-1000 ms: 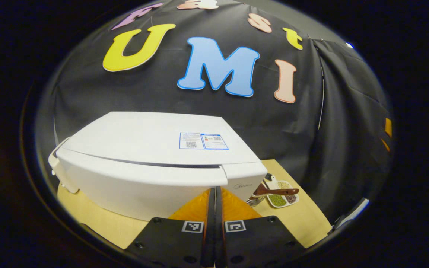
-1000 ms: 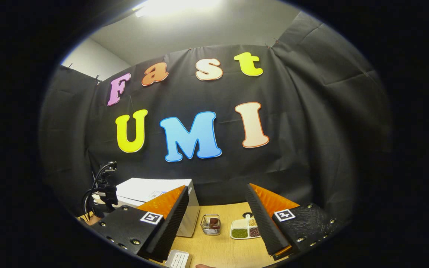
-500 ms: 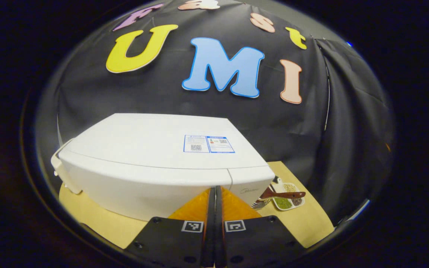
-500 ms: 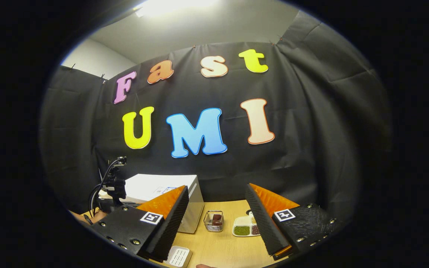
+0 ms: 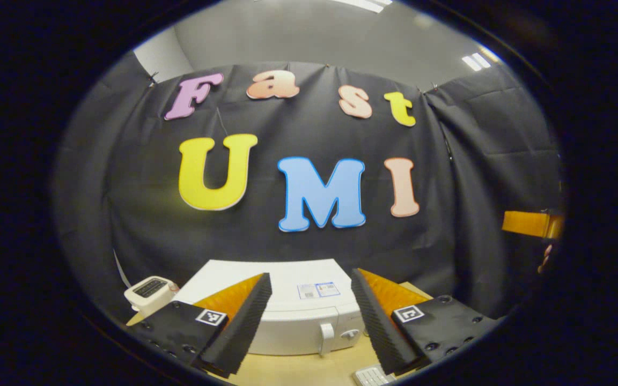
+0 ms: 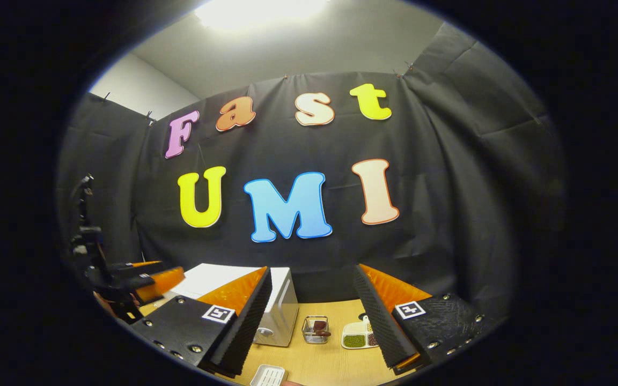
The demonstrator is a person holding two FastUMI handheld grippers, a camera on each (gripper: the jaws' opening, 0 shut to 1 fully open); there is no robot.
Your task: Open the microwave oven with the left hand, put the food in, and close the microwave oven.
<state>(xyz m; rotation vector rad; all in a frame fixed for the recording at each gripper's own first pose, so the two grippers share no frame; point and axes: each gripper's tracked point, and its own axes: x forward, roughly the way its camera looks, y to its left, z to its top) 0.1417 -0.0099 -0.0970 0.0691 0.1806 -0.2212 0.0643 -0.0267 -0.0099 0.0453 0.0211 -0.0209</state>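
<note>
The white microwave (image 5: 298,316) stands on the wooden table with its door closed and its handle (image 5: 326,338) facing me. My left gripper (image 5: 309,327) hangs open some way in front of it, holding nothing. In the right gripper view the microwave (image 6: 282,311) sits at the left. To its right is a wire basket (image 6: 315,329) with a brown piece of food in it. My right gripper (image 6: 311,327) is open and empty above the table. The left gripper (image 6: 151,274) shows at the far left, held by a hand.
A divided white dish of beans (image 6: 357,339) lies right of the basket. A white slotted tray (image 6: 269,375) rests near the table's front edge (image 6: 330,359). A small white device (image 5: 148,292) sits left of the microwave. Black cloth walls close the back and sides.
The left gripper, shut with its tips against the microwave door, pressed the gap closed, then drew back and opened. The right gripper stayed open and shifted only slightly.
</note>
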